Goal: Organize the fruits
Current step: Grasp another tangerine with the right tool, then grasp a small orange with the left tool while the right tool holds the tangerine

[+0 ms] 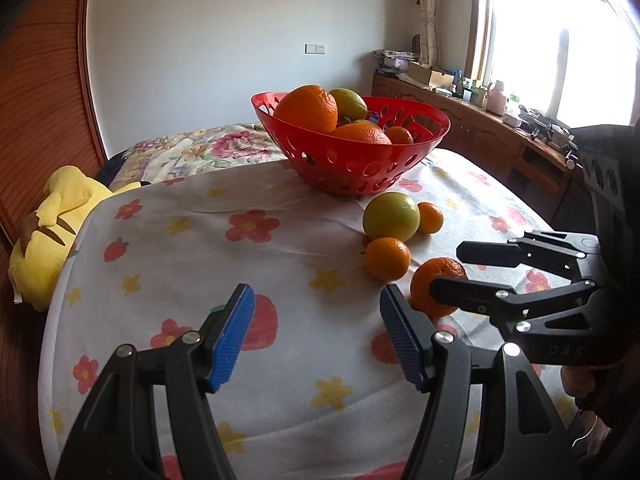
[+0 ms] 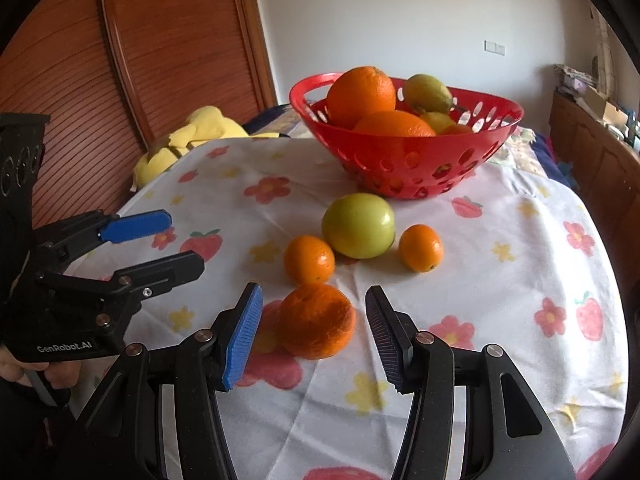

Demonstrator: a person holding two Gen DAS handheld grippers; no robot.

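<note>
A red perforated basket [image 1: 352, 160] [image 2: 404, 160] at the back of the table holds big oranges and yellow-green fruit. In front of it lie a green apple [image 1: 391, 216] [image 2: 358, 226], a small orange [image 1: 430, 218] [image 2: 421, 248] and a mid-size orange [image 1: 387, 259] [image 2: 309, 259]. A nearer orange [image 1: 434, 300] [image 2: 316, 320] sits on the cloth between the blue pads of my right gripper [image 2: 314, 334] [image 1: 448, 268], which is open, with small gaps on both sides. My left gripper [image 1: 316, 320] [image 2: 182, 242] hovers open over bare cloth to the left, holding nothing.
The table wears a white cloth [image 1: 280, 248] printed with flowers and strawberries. A yellow plush toy [image 1: 52, 232] [image 2: 188, 140] lies off its far left edge, by a wooden slatted door [image 2: 160, 60]. A bed with a floral blanket [image 1: 200, 148] and a cluttered wooden cabinet [image 1: 480, 132] stand behind.
</note>
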